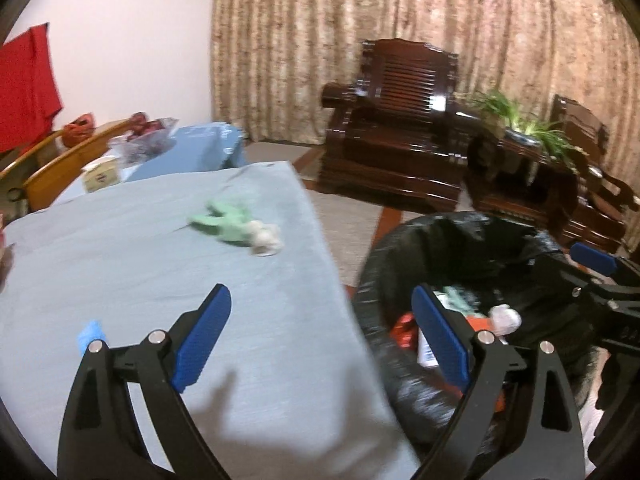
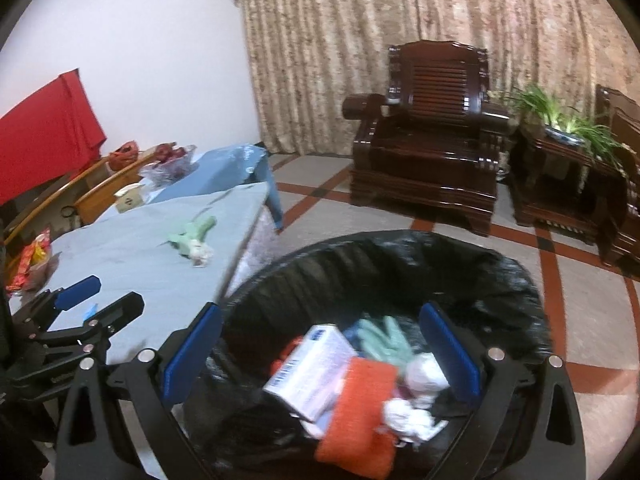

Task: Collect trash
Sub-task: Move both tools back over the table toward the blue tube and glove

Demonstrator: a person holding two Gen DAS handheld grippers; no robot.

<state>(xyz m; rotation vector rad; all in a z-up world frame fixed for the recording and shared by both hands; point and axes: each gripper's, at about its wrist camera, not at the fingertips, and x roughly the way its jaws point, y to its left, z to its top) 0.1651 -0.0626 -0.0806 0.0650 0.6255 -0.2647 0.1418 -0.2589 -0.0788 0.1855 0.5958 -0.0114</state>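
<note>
While both grippers are held spread and empty, green/white trash [image 1: 236, 228] is seen on the table [image 1: 120, 264] at 12 o'clock of L gripper [image 1: 320, 336], nearer; R gripper [image 2: 320, 356] is hung over the bin [image 2: 500, 272].

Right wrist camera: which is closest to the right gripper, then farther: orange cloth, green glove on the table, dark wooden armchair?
1. Orange cloth, in the bin beneath the right gripper.
2. Green glove, left, on the table.
3. Dark wooden armchair, by the curtain.

Beige curtain [image 2: 400, 40] at 12 o'clock, white wall [image 2: 140, 40] at 10, dark wooden armchair [image 2: 428, 136] before it, tiled floor [image 2: 580, 320] at 3.
</note>
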